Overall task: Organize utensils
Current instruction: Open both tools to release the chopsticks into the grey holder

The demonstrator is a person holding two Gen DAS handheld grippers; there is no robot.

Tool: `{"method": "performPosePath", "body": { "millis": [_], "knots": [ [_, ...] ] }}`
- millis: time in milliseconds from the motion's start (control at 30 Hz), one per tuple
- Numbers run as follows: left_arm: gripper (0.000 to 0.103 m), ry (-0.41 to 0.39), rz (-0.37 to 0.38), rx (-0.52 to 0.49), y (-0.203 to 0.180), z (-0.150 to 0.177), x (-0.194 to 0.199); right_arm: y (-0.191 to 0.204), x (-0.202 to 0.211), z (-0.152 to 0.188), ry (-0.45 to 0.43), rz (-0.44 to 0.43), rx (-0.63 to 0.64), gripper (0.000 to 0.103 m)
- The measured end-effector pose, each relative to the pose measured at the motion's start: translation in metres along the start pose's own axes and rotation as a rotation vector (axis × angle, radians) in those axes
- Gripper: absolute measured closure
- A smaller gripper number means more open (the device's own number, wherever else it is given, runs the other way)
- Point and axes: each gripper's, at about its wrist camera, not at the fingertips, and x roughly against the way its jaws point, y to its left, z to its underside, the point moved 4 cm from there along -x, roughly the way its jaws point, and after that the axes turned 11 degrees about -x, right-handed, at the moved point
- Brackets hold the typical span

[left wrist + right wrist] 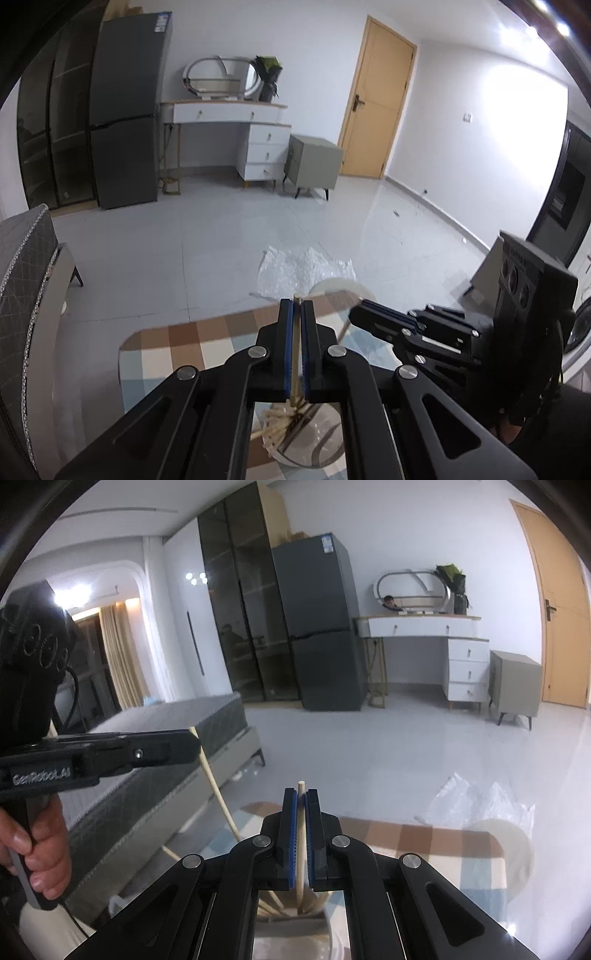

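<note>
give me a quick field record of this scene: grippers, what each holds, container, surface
left hand-held gripper: shut on a chopstick
right hand-held gripper: shut on a second chopstick
container: glass cup below both grippers, more chopsticks standing in it
held chopsticks: lower ends reach down toward the cup
surface: table with checked cloth
other: white plate at the far table edge

Pale grey tiled floor (207, 236) under white walls (310, 55), with a tall dark grey refrigerator (127, 129) beside smoked-glass cabinets (55, 136), a white dressing table with oval mirror (229, 110), a grey bedside cabinet (314, 162), a light wooden door (376, 99), a grey upholstered bed (173, 746), and beige curtains (118, 657).
</note>
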Motion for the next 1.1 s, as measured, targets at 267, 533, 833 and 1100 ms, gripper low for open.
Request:
{"method": "performPosePath", "body": {
  "millis": [267,533,833,1100],
  "knots": [
    [0.103,0.175,0.041,0.015,-0.013,0.036,-0.031,-0.014,-0.012,0.036,0.096,0.009,-0.043,0.1],
    [0.103,0.264,0.048,0.138,-0.005,0.053,-0.028,-0.025,0.0,0.056,0.154,0.019,-0.122,0.096],
    [0.037,0.128,-0.115,0.146,-0.014,0.042,0.04,-0.018,0.059,0.063,0.09,0.035,-0.176,0.066],
    [0.019,-0.004,-0.268,0.125,-0.033,0.037,0.101,0.014,0.126,0.053,-0.052,0.016,-0.171,0.032]
  ]
}}
